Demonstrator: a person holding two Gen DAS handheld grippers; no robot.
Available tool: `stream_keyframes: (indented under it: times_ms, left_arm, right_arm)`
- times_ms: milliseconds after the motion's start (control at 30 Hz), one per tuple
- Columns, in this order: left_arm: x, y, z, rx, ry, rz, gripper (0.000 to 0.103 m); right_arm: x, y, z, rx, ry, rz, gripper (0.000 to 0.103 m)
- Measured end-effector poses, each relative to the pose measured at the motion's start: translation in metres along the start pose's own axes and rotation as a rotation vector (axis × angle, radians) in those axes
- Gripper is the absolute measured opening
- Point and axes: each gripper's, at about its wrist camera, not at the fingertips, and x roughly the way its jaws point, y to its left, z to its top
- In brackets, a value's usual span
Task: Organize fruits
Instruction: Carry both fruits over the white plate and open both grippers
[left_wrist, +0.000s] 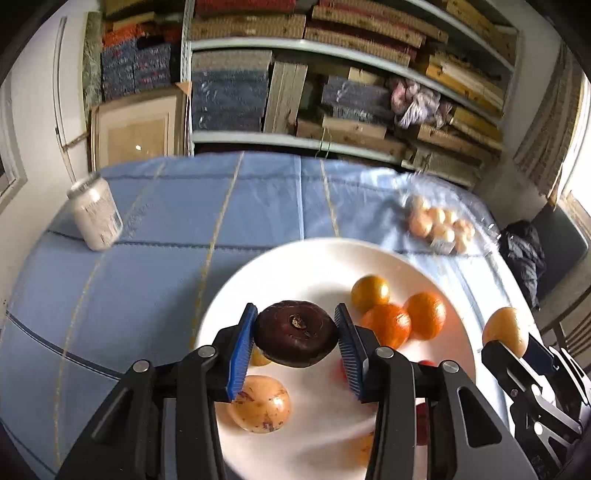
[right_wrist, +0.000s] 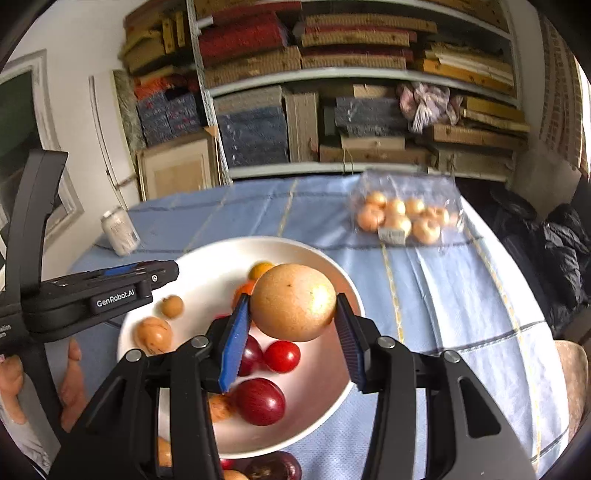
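Far left, a white jar (left_wrist: 96, 212) stands on the blue cloth (left_wrist: 177, 229), well apart from the plate (left_wrist: 295, 258). The left gripper (left_wrist: 295, 345) is over the plate's near side, its blue pads narrowed onto a dark purple fruit (left_wrist: 295, 334), which is pinched on both sides and clear of the plate. Below it lies a pale speckled fruit (left_wrist: 260, 402). To the right, still on the plate, two oranges (left_wrist: 402, 323) touch each other, with a yellow-green fruit (left_wrist: 370, 293) just behind them. Farther back on the cloth sits a clear bag of small pale fruits (left_wrist: 441, 225). The right gripper (right_wrist: 291, 339) holds a big tan fruit (right_wrist: 293, 301) tight between its pads, above the plate's right part, over red plums (right_wrist: 271, 380).
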Motion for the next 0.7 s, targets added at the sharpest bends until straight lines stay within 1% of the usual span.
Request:
stream_keyframes:
  times_ms: [100, 333, 500, 533, 567, 600, 667, 700]
  left_arm:
    - [0.011, 0.002, -0.002, 0.001, 0.03, -0.004, 0.043]
    - [0.026, 0.001, -0.006, 0.015, 0.063, 0.01, 0.043]
    - [0.027, -0.002, -0.008, 0.023, 0.051, 0.02, 0.044]
    - [0.026, -0.003, -0.008, 0.024, 0.048, 0.02, 0.047]
    - [0.025, -0.002, -0.008, 0.022, 0.045, 0.019, 0.054]
    - [0.023, -0.001, -0.007, 0.016, 0.037, 0.02, 0.058]
    - [0.019, -0.001, -0.005, 0.015, 0.026, 0.023, 0.06]
    - [0.015, 0.0, -0.003, 0.01, 0.019, 0.019, 0.06]
  right_arm:
    - [0.011, -0.001, -0.007, -0.014, 0.023, -0.008, 0.045]
    - [0.025, -0.006, -0.013, -0.006, 0.05, -0.01, 0.045]
    - [0.026, -0.005, -0.015, -0.004, 0.057, -0.002, 0.045]
    - [0.027, -0.004, -0.016, -0.004, 0.058, -0.001, 0.046]
    - [0.027, -0.005, -0.015, -0.002, 0.057, 0.001, 0.046]
    - [0.026, -0.005, -0.015, 0.001, 0.053, 0.002, 0.046]
    - [0.022, -0.005, -0.014, 0.003, 0.043, 0.005, 0.047]
    - [0.02, -0.005, -0.012, 0.004, 0.034, 0.008, 0.054]
